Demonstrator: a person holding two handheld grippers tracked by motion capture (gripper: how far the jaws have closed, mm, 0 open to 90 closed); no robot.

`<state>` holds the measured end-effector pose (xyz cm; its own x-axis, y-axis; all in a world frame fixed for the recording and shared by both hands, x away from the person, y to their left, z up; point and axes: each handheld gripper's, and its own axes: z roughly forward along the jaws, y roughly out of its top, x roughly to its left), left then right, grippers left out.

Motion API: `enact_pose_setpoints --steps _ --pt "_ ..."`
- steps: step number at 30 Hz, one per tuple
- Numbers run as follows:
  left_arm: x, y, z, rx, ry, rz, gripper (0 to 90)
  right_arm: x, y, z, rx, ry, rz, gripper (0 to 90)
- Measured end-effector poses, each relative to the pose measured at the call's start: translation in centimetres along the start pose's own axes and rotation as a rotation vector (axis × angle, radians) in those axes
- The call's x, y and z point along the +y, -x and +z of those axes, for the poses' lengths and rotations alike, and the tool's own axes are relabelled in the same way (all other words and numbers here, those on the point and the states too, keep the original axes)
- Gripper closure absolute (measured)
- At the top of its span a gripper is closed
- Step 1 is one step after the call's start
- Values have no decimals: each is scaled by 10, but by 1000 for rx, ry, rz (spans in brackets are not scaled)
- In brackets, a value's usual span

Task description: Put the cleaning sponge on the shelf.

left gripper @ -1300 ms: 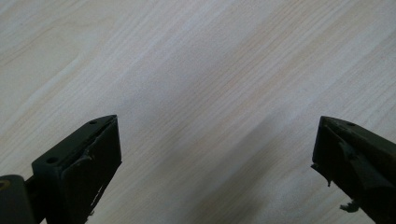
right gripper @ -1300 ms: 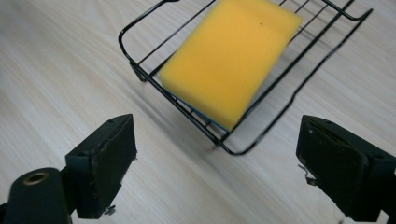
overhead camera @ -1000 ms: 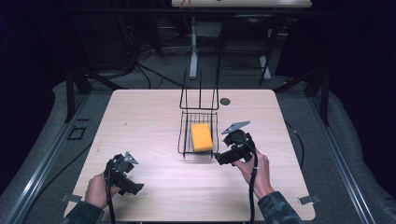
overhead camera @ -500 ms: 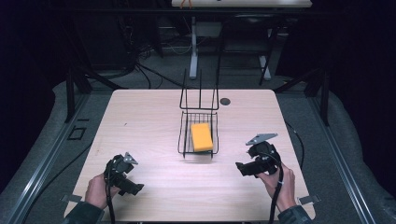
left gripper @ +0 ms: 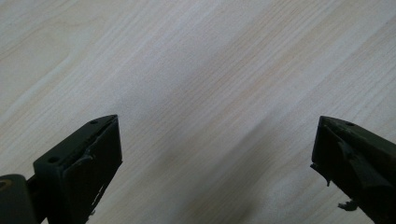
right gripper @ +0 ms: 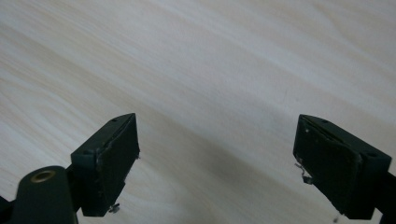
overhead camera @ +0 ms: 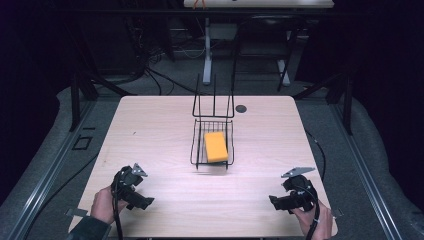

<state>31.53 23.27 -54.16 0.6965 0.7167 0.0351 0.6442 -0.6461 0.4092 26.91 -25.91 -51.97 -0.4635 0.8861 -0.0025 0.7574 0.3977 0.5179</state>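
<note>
An orange sponge [overhead camera: 216, 146] lies inside a black wire basket [overhead camera: 197, 150] at the middle of the pale wooden table [overhead camera: 160, 125]. My left gripper [overhead camera: 142, 202] rests near the table's front left corner, held by a hand, with its jaws spread wide over bare wood [left gripper: 210, 93] and nothing between them. Near the front right corner my right gripper [overhead camera: 275, 202] is also open and empty, pointing down at bare wood [right gripper: 219, 84]. Both grippers are well apart from the basket.
A small dark round disc [overhead camera: 241, 108] lies on the table behind the basket to the right. The basket's tall wire handle [overhead camera: 214, 97] rises at its far end. Cables and dark frame legs stand on the floor beyond the table.
My right gripper has drawn back from beside the basket toward the front right corner of the table. The left gripper has stayed in place.
</note>
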Motion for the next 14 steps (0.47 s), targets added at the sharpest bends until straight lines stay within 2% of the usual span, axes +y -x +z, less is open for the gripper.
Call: enact_pose_setpoints --steps 2,3,7,10,14 --pt "1 0 1 -4 -6 0 16 -7 2 4 -6 -15 15 138" --pt "1 0 1 -7 -9 4 16 -11 2 5 -25 -13 18 138" --pt "1 1 3 -11 -20 14 16 -17 3 7 -66 -54 -2 135" --pt "2 2 4 -17 -19 15 16 -17 5 7 -60 -43 13 135" --pt "2 2 4 -15 -20 16 16 -17 4 9 -55 -49 2 137"
